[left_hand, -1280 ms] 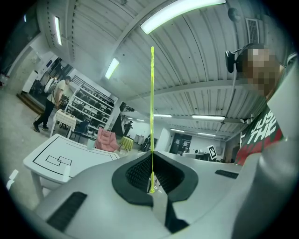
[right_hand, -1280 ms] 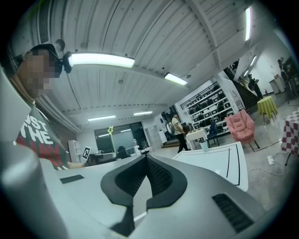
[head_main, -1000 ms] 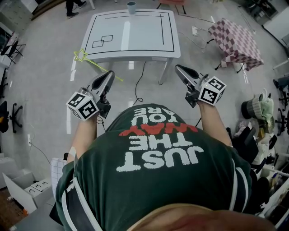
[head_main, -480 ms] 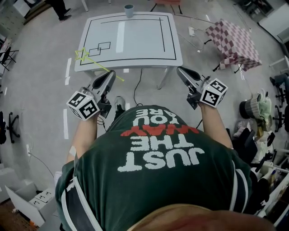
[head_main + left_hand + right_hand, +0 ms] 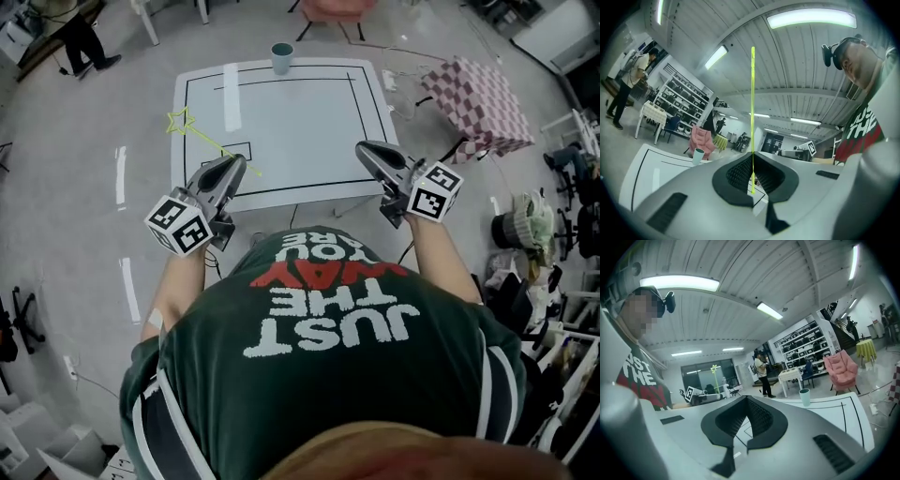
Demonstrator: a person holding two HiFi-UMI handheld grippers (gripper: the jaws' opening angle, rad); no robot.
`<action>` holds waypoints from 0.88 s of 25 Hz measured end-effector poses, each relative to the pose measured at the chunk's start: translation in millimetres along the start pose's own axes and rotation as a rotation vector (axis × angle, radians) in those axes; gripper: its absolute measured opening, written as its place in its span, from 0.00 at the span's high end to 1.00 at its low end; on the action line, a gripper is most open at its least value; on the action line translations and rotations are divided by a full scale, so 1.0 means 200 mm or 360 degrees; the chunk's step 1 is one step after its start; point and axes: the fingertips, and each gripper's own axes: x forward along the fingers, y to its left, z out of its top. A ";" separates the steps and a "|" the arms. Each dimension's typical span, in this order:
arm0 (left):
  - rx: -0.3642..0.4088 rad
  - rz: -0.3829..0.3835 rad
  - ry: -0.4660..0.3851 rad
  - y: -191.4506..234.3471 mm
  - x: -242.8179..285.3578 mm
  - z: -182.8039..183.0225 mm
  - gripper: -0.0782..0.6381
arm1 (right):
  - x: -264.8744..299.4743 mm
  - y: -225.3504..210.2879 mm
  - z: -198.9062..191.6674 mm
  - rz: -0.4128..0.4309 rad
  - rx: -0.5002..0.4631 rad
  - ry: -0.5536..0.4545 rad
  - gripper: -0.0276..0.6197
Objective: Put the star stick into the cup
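Observation:
My left gripper (image 5: 753,161) is shut on the thin yellow star stick (image 5: 753,103), which stands straight up from its jaws in the left gripper view. In the head view the stick's star (image 5: 178,122) juts out left beyond the left gripper (image 5: 238,169), over the left edge of the white table (image 5: 309,141). The grey-blue cup (image 5: 282,57) stands upright at the table's far edge, well ahead of both grippers. It also shows as a small cup (image 5: 698,156) and as the cup (image 5: 804,397). My right gripper (image 5: 362,151) is shut and holds nothing.
The table top carries black outline markings. A checked cloth-covered table (image 5: 473,98) stands to the right, a pink armchair (image 5: 843,369) behind the cup. Another person (image 5: 82,37) stands at far left. Clutter lies on the floor at the right edge.
The table has come much closer; both grippers now reach over its near edge. The stick stays clamped in the left gripper. The right gripper stays shut.

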 end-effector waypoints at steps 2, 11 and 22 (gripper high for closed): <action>-0.0007 -0.0017 0.0004 0.18 0.02 0.09 0.87 | 0.18 -0.05 0.08 -0.0010 -0.0003 -0.0010 0.91; -0.0039 -0.0088 0.0051 0.77 0.19 0.30 0.87 | 0.65 -0.33 0.21 -0.0125 0.0038 0.0012 0.91; -0.0073 0.0001 0.0064 1.03 0.53 0.28 0.87 | 0.81 -0.72 0.22 -0.0038 0.0099 0.0085 0.91</action>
